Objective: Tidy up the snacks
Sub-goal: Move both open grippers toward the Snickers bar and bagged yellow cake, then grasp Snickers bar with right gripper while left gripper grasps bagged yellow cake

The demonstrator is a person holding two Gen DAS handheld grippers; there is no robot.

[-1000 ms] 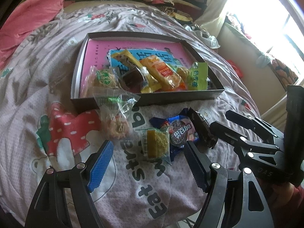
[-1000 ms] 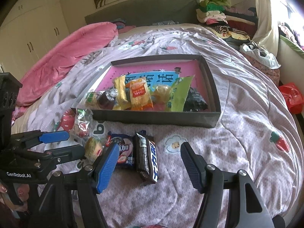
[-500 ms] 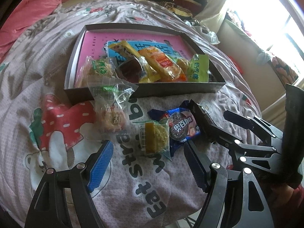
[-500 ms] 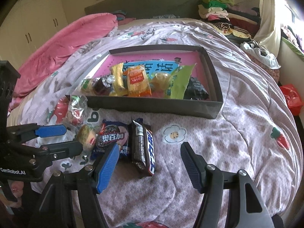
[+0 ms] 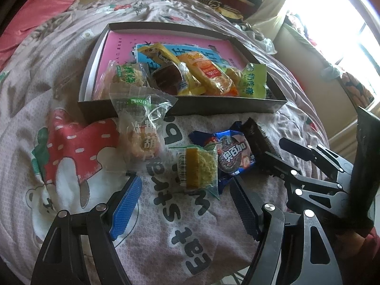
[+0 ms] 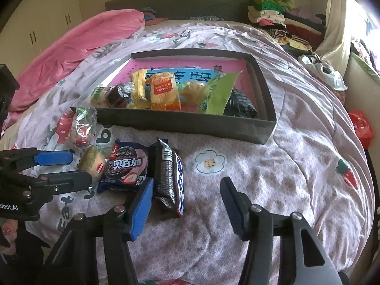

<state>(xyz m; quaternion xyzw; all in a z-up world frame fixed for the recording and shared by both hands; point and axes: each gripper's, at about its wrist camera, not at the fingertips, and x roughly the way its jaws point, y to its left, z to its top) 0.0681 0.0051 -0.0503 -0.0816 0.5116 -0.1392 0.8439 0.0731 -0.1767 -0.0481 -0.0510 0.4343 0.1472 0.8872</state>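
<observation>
Right wrist: right gripper (image 6: 187,204) fingers closing, empty, near "奥百加" pack (image 6: 125,166); left gripper (image 5: 185,211) wide, empty.

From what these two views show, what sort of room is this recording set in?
Most likely a bedroom: the snacks and box lie on a bed with a printed quilt, a pink duvet and grey headboard behind, folded clothes stacked beside it.

The setting is a home bedroom. A bed (image 6: 273,166) carries a printed quilt, with a pink duvet (image 6: 78,52) near the dark headboard (image 6: 180,7). Folded clothes (image 6: 270,16), cupboard doors (image 6: 47,23) and a curtained window (image 5: 332,23) surround it.
</observation>
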